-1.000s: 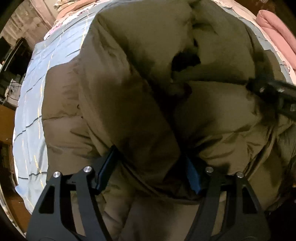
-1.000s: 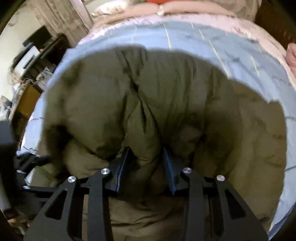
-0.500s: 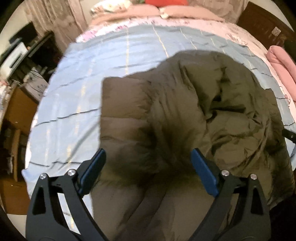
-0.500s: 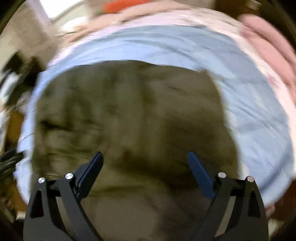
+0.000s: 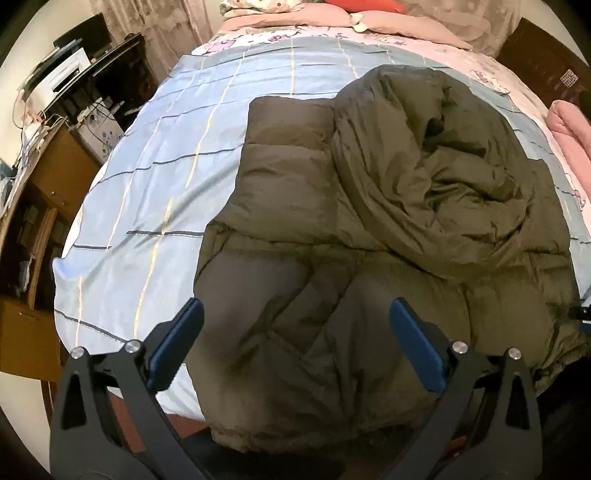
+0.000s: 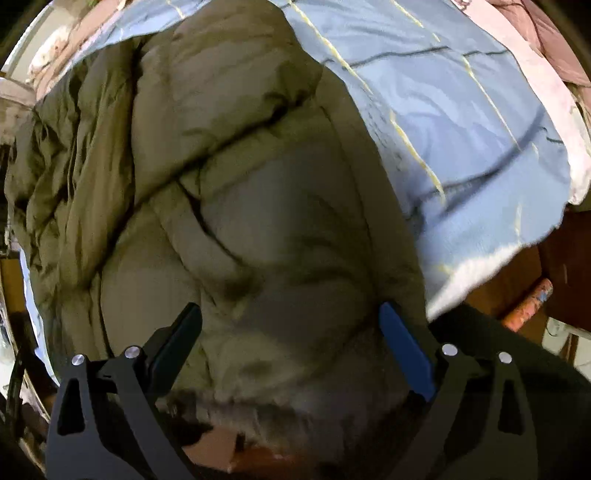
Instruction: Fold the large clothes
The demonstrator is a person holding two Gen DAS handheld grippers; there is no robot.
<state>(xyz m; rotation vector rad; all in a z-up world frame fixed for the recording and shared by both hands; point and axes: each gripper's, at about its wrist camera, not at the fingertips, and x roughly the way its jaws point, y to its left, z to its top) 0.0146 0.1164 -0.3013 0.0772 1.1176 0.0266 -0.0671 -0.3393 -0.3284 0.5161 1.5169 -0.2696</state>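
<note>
My right tool point(image 6: 290, 341) hangs with jaws spread wide over the olive puffer jacket point(image 6: 240, 192), gripping nothing; the jacket lies on the blue checked bedsheet point(image 6: 461, 122).

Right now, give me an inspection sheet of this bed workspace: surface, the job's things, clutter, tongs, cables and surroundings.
Surface: blue checked bedsheet, wrinkled, over a bed.
Job's things: olive puffer coat, partly folded, bunched on its far right part, near hem at the bed's edge.
Clutter: pink blanket at the right edge; pillows at the head.
Tongs: left tongs opening, nothing pressed between them; right tongs open, above the coat.
Cables: wires on the desk at left.
Surroundings: wooden desk, printer, curtain.
</note>
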